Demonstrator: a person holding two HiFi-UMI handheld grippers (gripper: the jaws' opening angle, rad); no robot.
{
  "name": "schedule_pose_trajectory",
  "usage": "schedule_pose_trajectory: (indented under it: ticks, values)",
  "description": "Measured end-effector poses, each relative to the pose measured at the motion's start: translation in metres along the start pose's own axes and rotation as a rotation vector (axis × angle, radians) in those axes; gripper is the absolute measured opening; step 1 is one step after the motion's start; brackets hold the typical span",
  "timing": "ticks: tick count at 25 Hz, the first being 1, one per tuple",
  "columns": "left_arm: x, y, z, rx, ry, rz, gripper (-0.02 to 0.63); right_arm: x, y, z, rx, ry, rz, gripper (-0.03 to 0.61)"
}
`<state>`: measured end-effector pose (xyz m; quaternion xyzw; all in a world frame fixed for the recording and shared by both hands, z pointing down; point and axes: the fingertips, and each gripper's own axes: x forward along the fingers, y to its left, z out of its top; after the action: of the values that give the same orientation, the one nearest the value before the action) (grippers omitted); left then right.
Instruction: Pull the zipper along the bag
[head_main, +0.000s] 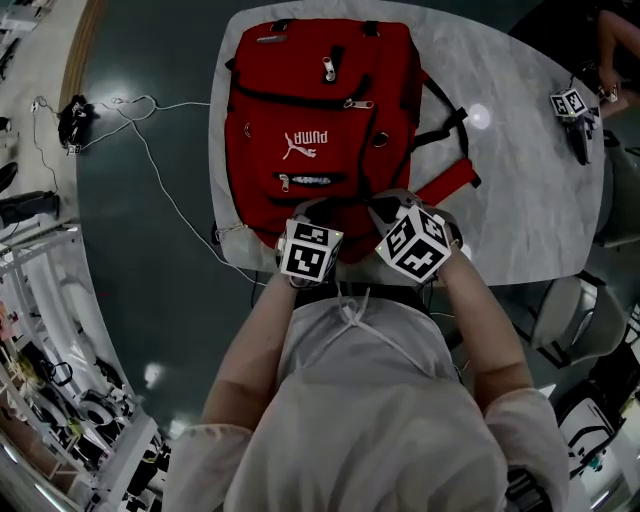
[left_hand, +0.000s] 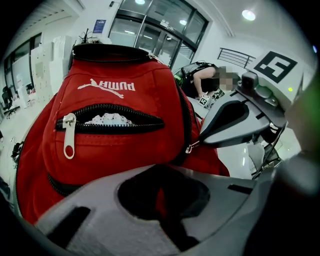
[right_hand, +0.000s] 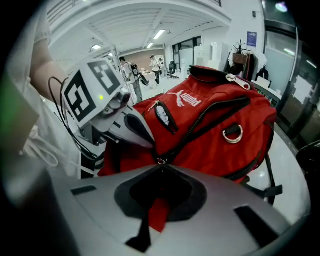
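A red Puma backpack (head_main: 320, 110) lies flat on the pale table (head_main: 520, 190), its bottom end toward me. Both grippers sit at that near end. My left gripper (head_main: 310, 214) is shut on red fabric of the bag (left_hand: 115, 155), which shows through the gap behind its jaws (left_hand: 161, 169). My right gripper (head_main: 386, 210) is shut at the slider of the long black side zipper (right_hand: 210, 117); the metal pull (right_hand: 160, 161) sits right at its jaw tips (right_hand: 161, 168). From the left gripper view the right gripper (left_hand: 235, 120) meets that pull (left_hand: 192, 146).
The front pocket zipper (left_hand: 110, 120) stands open with white stuff inside, its silver tab (left_hand: 68, 136) hanging at the left. A marker cube (head_main: 570, 103) lies at the table's far right by a person's hand. A white cable (head_main: 150, 150) trails on the floor to the left; a chair (head_main: 570, 315) stands at the right.
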<state>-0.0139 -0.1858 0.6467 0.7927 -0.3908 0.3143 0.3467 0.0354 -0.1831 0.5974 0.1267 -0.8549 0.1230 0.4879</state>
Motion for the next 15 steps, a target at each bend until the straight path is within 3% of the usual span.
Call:
schedule_pose_trajectory:
  ticks: [5, 10, 15]
  values:
    - [-0.002, 0.000, 0.000, -0.008, 0.005, -0.005, 0.020, -0.004, -0.006, 0.002, -0.055, 0.021, 0.005, 0.026]
    - [-0.002, -0.001, 0.000, -0.012, 0.004, -0.007, 0.020, -0.014, -0.023, 0.007, -0.123, 0.012, -0.077, 0.026]
    - [0.001, 0.001, -0.001, 0.004, -0.007, 0.007, 0.020, -0.025, -0.045, 0.014, -0.075, -0.003, -0.114, 0.026]
